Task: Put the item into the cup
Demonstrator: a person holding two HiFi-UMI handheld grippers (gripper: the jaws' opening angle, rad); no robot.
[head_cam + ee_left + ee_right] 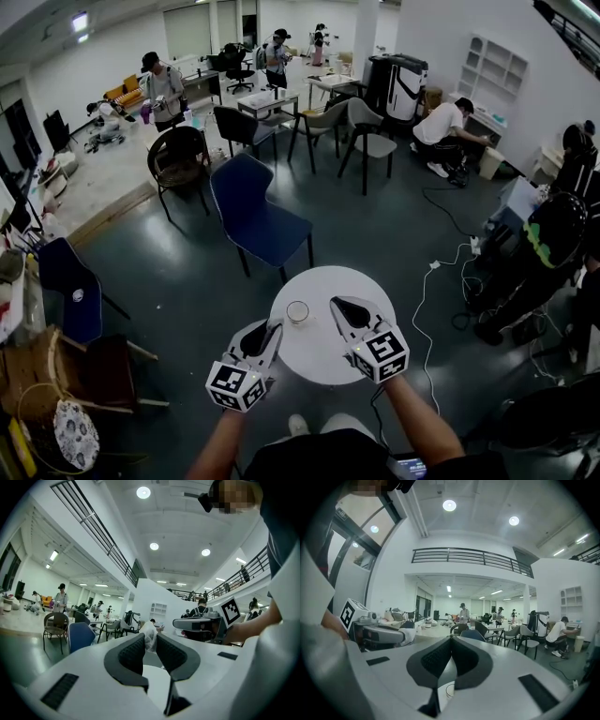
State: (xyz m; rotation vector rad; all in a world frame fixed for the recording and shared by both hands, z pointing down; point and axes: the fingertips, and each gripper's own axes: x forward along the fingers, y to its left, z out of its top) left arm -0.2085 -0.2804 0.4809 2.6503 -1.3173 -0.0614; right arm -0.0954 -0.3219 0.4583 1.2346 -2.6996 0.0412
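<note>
The left gripper [150, 638] holds the item, a crumpled white wad [149, 632] (paper or thin plastic, I cannot tell which). Its jaws are pinched partway in on it, and the wad pokes up past the fingertips. In the head view this gripper sits at the near-left edge of the round white table [314, 358], its tips pointing toward the clear cup [297, 311], which stands upright just ahead and slightly to its right. The wad is not over the cup yet. The right gripper [451, 640] hangs over the table on the cup's other side with its jaws closed together and nothing between them.

The step in hand looks like carrying the wad to the cup's mouth. To do it well, the left tips should probably be centred above the rim before the jaws part, since a light wad may cling to one pad or drift sideways. Tilting the tips down into the mouth would likely help it fall inside rather than catch on the lip. The cup looks light and easy to knock, so the approach should come from above, not sweep in level. The right gripper could steady the cup's side if it wobbles.
</note>
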